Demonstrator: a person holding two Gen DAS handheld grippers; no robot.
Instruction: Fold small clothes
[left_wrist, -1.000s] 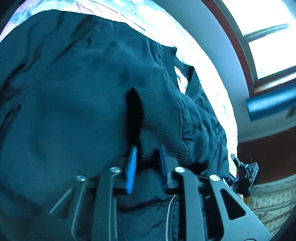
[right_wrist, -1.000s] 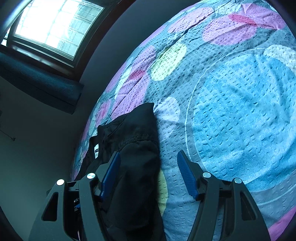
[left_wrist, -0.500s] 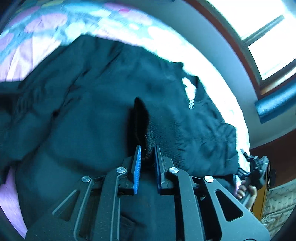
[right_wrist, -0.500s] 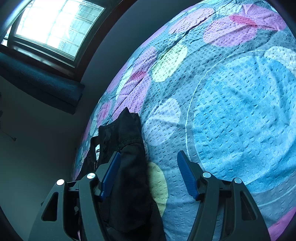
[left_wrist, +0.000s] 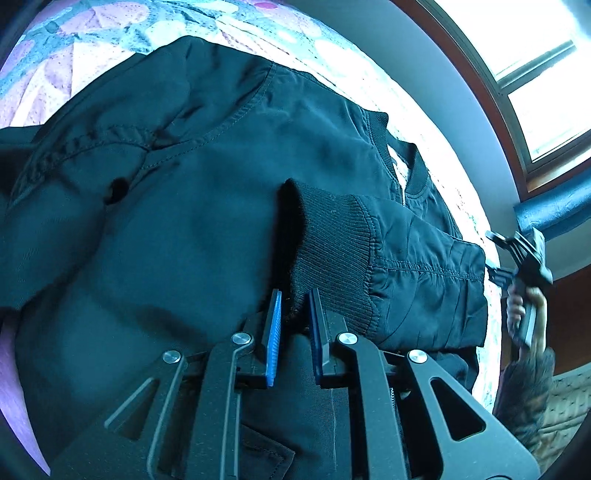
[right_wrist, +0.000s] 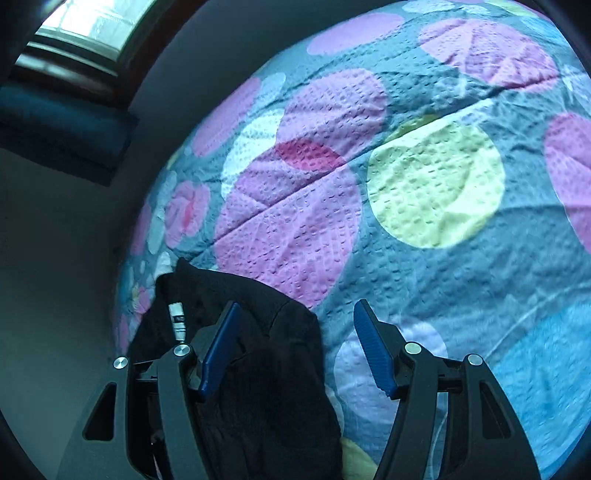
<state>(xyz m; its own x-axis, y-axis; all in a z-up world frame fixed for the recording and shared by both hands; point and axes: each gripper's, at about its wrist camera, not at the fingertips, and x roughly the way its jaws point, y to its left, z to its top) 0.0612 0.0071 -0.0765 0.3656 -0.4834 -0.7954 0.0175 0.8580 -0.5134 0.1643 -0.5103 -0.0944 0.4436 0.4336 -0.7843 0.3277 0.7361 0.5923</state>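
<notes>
Sleeve fold in hand: left gripper jaws clamp the jacket cuff; right gripper jaws wide, empty. Next: lay cuff across the body.

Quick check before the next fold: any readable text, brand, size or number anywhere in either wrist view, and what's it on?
Nothing can be read in either view.
White neck label inside the collar of the black jacket: dark marks on it, too small and blurred to read.
The same label at the collar in the left wrist view: washed out by glare, unreadable.
Bedspread: only coloured circles, no writing.
</notes>
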